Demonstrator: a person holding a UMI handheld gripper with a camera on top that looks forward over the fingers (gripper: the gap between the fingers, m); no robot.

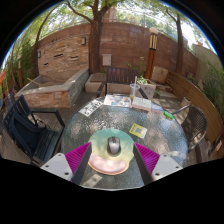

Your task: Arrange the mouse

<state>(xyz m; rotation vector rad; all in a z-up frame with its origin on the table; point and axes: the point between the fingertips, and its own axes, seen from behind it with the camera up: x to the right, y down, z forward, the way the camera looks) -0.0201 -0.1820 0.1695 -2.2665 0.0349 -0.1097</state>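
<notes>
A small grey mouse (113, 146) sits on a pale green round mouse pad with a pink wrist rest (109, 163), on a round glass table (70, 128). My gripper (111, 159) is open, its fingers on either side of the pad. The magenta pads (78, 155) flank the pad's left and right edges, and the mouse lies between them, a little ahead, resting on the pad with gaps at both sides.
Papers and cards (118, 100) lie on the far part of the table, a yellow-green card (138, 130) just beyond the pad. Black chairs (25, 132) stand at the left. A brick wall (95, 48) and benches lie behind.
</notes>
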